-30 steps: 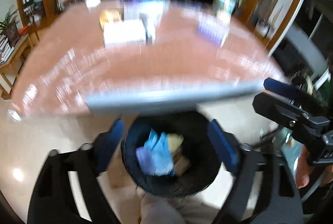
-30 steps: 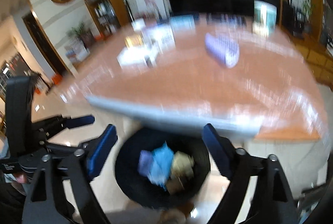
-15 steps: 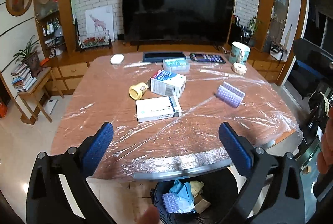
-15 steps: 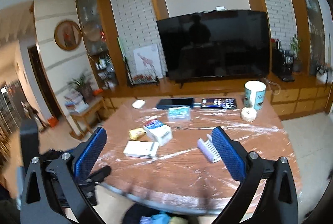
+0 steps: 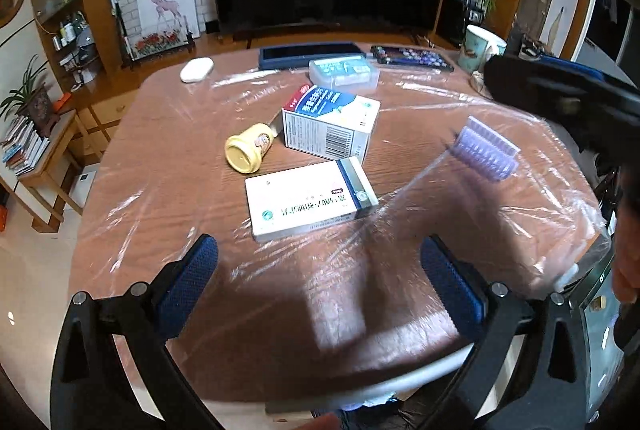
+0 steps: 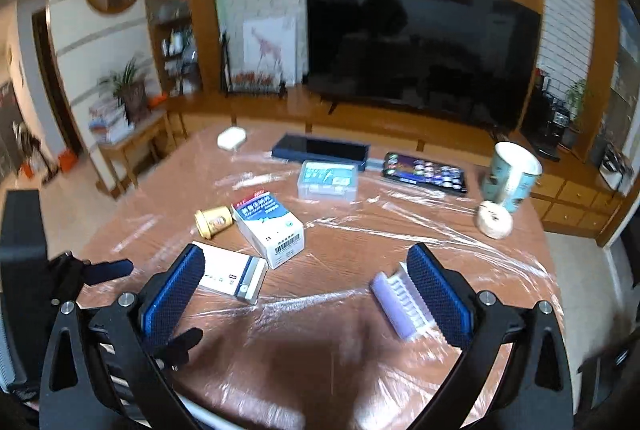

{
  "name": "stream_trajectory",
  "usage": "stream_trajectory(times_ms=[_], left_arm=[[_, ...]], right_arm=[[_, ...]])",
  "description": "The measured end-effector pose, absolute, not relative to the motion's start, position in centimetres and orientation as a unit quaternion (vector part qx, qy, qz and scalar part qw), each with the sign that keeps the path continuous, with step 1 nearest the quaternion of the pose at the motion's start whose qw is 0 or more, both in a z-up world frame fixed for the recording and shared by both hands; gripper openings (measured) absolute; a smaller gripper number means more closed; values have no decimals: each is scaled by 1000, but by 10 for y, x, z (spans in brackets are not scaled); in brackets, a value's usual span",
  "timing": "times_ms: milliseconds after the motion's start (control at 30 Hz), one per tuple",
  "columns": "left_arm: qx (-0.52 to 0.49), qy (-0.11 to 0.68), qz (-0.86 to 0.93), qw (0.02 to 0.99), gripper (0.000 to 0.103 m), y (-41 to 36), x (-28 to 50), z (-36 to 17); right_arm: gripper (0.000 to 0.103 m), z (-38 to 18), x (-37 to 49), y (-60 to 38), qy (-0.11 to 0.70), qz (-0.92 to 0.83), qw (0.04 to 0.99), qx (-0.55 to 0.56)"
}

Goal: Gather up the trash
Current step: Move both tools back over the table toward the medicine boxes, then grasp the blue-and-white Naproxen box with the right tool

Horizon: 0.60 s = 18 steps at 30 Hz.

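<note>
On the plastic-covered wooden table (image 5: 168, 166) lie a flat white medicine box (image 5: 308, 198) (image 6: 232, 272), a taller white and blue box (image 5: 330, 120) (image 6: 270, 228), a tipped yellow bottle (image 5: 249, 148) (image 6: 213, 221) and a purple ridged vial strip (image 5: 484, 150) (image 6: 400, 304). My left gripper (image 5: 320, 284) hangs open above the near table edge, just short of the flat box, with nothing between its fingers. My right gripper (image 6: 306, 294) is open and holds nothing; the vial strip lies by its right finger (image 6: 438, 300). The trash bin is barely visible under the table edge.
At the back stand a clear plastic case (image 5: 344, 72), a dark tablet (image 5: 310, 54), a phone (image 5: 412, 56), a white pebble-shaped object (image 5: 196, 69), a patterned mug (image 6: 510, 176) and a tape roll (image 6: 494, 220). A television fills the wall behind. A side table with books stands left.
Both grippers have risen from over the black trash bin and moved forward over the table. The bin with its blue trash has dropped out of view. Both stay open.
</note>
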State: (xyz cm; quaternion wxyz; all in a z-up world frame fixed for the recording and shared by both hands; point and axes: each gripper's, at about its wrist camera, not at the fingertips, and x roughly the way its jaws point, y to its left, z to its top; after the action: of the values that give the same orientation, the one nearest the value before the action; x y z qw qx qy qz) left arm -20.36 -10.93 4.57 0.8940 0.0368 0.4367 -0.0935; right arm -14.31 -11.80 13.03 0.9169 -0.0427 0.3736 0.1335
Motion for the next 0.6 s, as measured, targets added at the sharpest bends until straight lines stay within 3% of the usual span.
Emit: stream_trajectory(times_ms=[600], left_arm=[[14, 482, -104, 870, 97, -112, -152, 18]], right_arm=[[99, 47, -33, -67, 481, 216, 843, -105]])
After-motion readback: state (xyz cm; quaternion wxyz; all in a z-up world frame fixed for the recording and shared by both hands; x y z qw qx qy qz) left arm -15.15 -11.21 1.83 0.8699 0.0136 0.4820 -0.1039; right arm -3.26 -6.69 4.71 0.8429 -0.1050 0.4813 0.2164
